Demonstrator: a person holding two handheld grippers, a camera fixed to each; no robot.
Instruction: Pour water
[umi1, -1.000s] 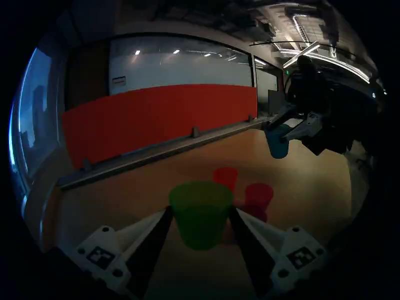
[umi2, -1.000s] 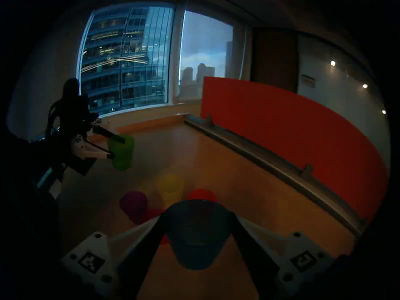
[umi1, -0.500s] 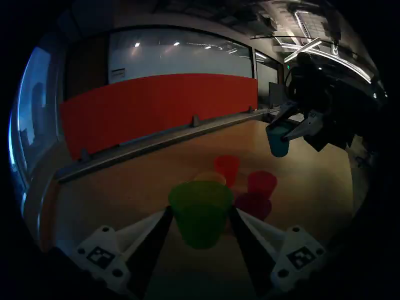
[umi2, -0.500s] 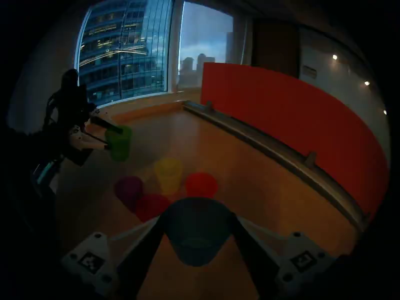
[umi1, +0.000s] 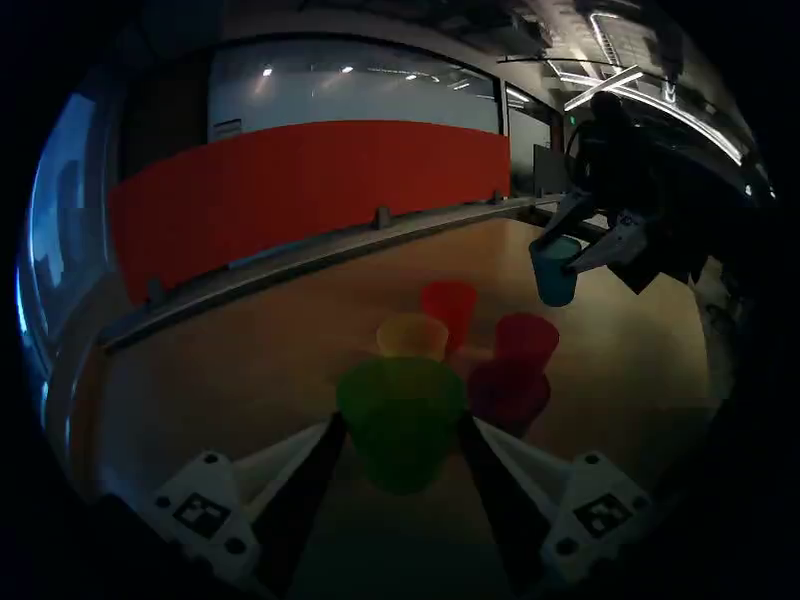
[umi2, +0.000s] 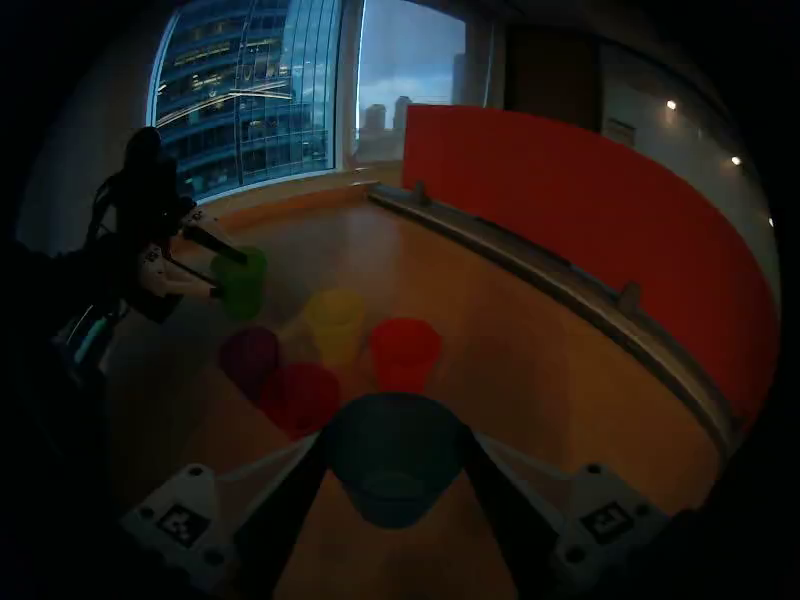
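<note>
Four likely target cups (umi2: 335, 320) appeared at 12 o'clock.
Left gripper (umi1: 401, 422) gripped green cup (umi1: 400, 445), right gripper (umi2: 393, 442) blue cup (umi2: 393, 475).

No words, numbers or brand names can be read. The square black-and-white coded tags (umi1: 203, 513) on the left gripper (umi1: 400, 422) and the right gripper (umi2: 393, 438) carry patterns, not letters. A small white wall plaque (umi1: 226, 129) above the red panel (umi1: 300, 190) is too blurred to read.
</note>
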